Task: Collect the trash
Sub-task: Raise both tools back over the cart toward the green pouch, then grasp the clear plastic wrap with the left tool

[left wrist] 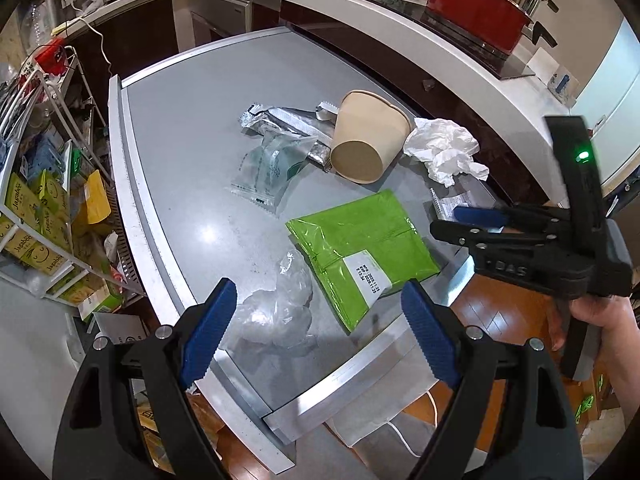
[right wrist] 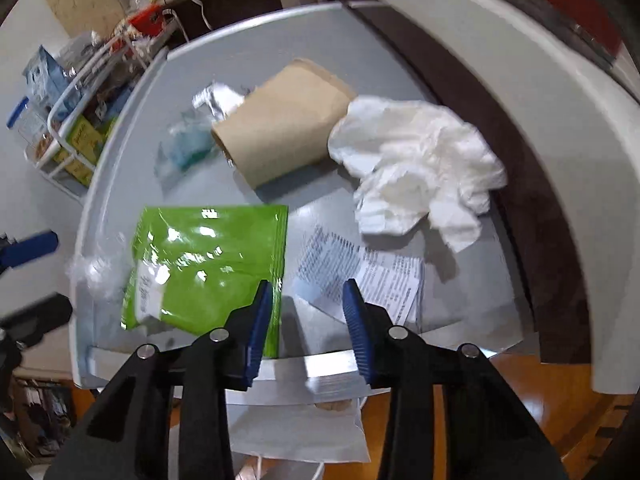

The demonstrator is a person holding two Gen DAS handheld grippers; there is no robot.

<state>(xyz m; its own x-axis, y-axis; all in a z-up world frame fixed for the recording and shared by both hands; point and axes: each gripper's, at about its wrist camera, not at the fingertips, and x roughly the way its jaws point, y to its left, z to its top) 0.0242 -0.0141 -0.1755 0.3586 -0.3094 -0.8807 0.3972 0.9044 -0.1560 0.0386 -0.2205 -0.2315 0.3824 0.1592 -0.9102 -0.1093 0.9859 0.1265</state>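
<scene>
The printed paper slip (right wrist: 372, 276) is lying flat at the near edge of the grey tabletop (right wrist: 260, 28), just ahead of the right hand-held gripper (right wrist: 306, 320), whose jaws are standing apart and holding nothing. The green pouch (right wrist: 208, 264) is lying just beside its left finger; the crumpled tissue (right wrist: 416, 168) and tipped paper cup (right wrist: 280, 124) are crowding the far side. The left hand-held gripper (left wrist: 316, 336), released wide, is hovering over clear plastic wrap (left wrist: 280, 308), farther from the slip.

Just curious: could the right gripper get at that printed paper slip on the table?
Probably yes. The right gripper hovers just above the printed paper slip, jaws apart and empty, nothing between. The crumpled tissue lies beyond it.
</scene>
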